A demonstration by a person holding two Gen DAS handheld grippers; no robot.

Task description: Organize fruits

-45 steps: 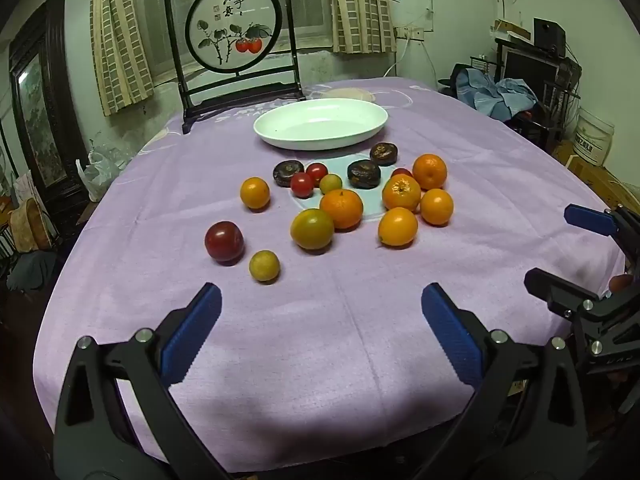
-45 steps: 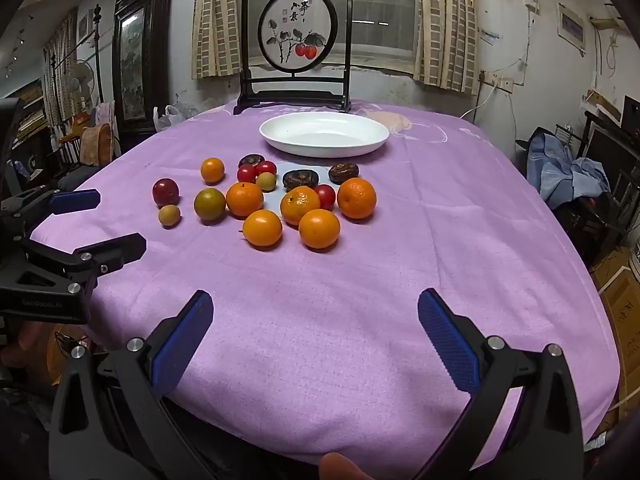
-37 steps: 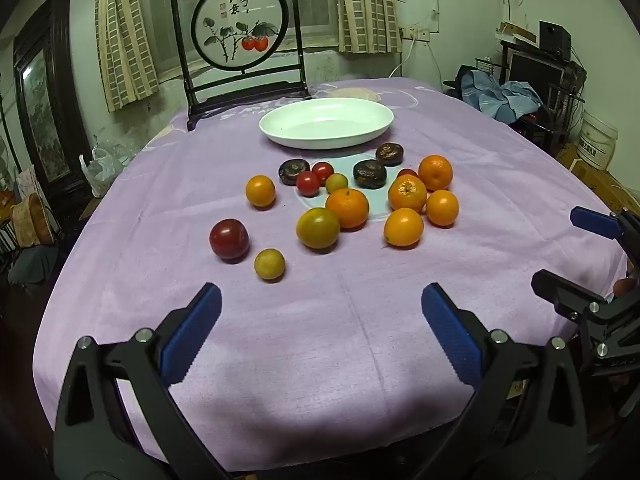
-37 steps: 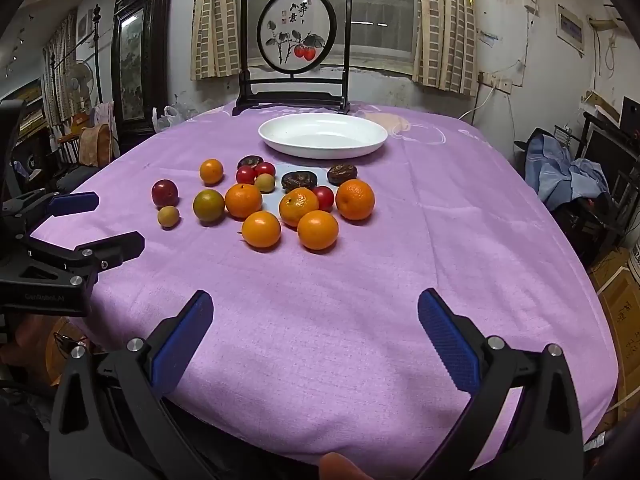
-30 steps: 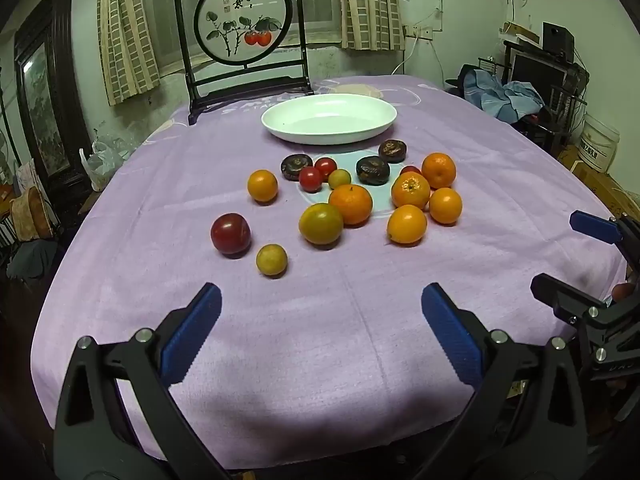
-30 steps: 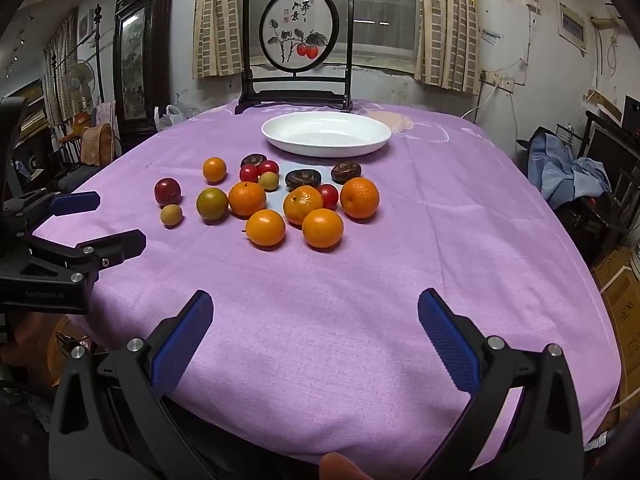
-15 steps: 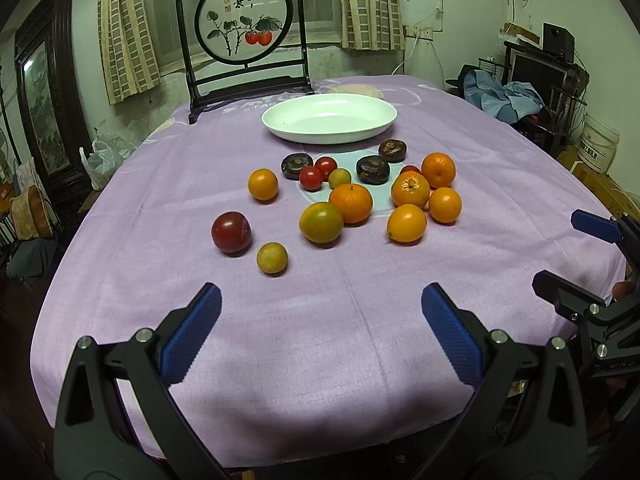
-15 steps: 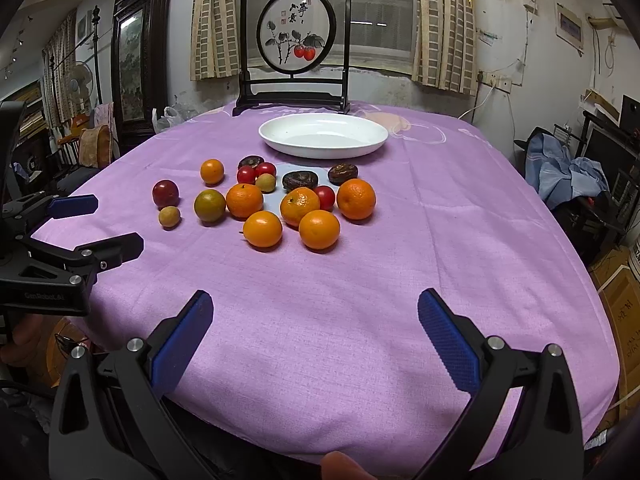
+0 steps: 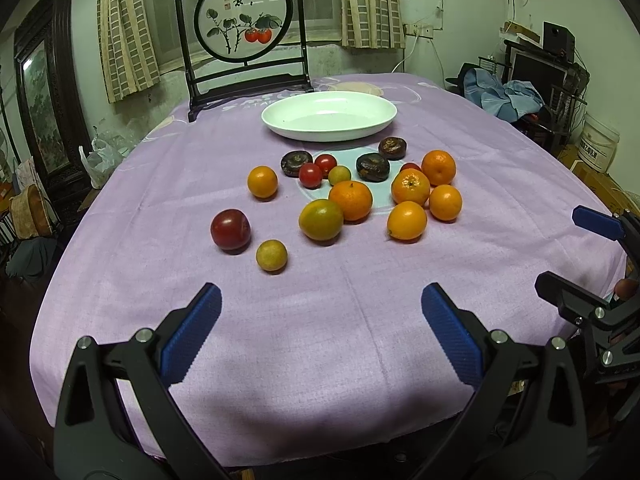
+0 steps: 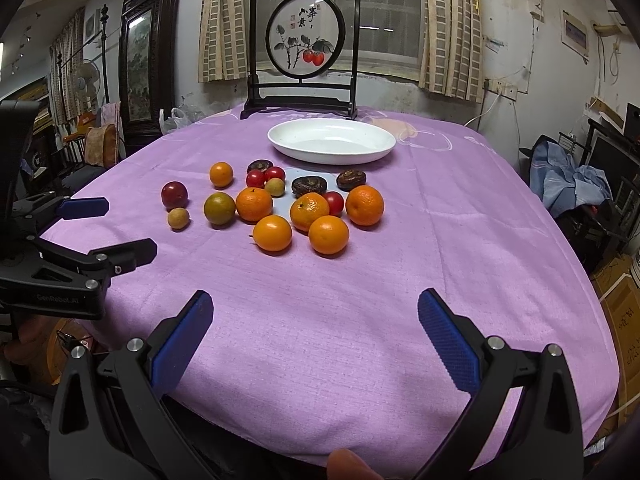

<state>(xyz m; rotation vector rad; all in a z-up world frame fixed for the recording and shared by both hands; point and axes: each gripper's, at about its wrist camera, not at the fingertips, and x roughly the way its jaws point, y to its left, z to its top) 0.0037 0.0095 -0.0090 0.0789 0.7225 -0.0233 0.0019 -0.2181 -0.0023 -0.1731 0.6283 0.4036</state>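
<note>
Fruit lies scattered mid-table on the purple tablecloth (image 9: 360, 320), none of it in the white dish (image 9: 329, 121) that stands empty just behind the cluster, in front of the framed persimmon screen (image 9: 242, 32). Compared with the earlier frames, hardly anything has changed: every piece keeps its place, and only the left view has drifted slightly, the screen now sitting nearer centre. The left gripper (image 9: 320, 312) and right gripper (image 10: 314, 312) both hover spread wide and empty over the near edge of the cloth, as before. Nearest the left gripper are a small yellow fruit (image 9: 271, 255) and a dark red plum (image 9: 230, 229); oranges (image 10: 273, 233) sit closest to the right one.
</note>
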